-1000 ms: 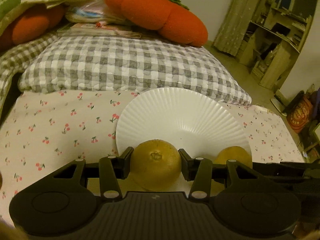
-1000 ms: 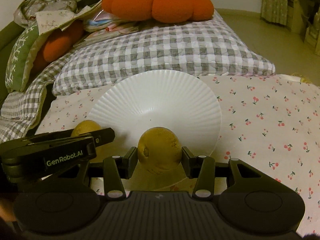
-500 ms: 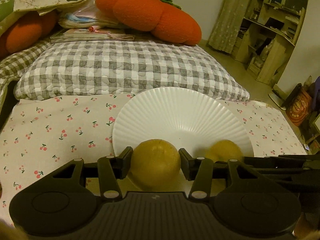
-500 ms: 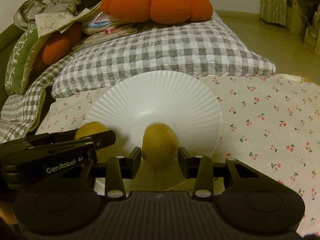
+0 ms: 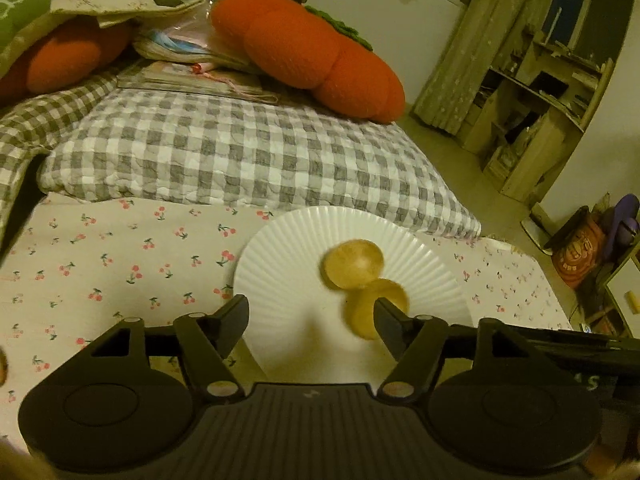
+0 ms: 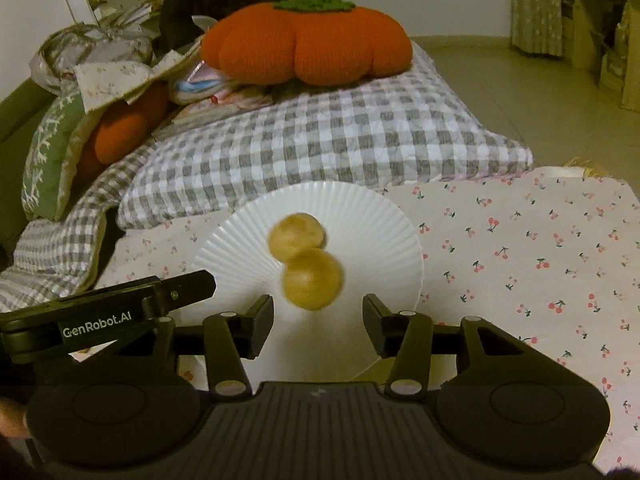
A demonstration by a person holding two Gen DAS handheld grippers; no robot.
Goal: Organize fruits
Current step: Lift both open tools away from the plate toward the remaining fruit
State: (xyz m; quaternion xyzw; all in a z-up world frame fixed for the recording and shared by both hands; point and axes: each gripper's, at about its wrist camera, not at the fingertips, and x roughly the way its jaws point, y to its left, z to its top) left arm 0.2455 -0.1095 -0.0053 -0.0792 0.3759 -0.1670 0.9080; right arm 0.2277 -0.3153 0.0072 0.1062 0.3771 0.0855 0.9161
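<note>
On 1 white plate (image 6: 384,216) — 2 yellow fruits (image 6: 312,278), touching; both grippers open.

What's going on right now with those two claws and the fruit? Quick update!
Left gripper open, empty. Right gripper open, empty. Two yellow fruits touching, on the white plate. Nothing in the way.

A cherry-print cloth (image 6: 520,240) covered the near surface. Behind it lay a grey checked pillow (image 6: 340,140) with an orange pumpkin cushion (image 6: 308,50) on top. A green cushion (image 6: 46,152) leaned at the left. Wooden shelves (image 5: 536,120) and a curtain (image 5: 460,52) stood across the room.
</note>
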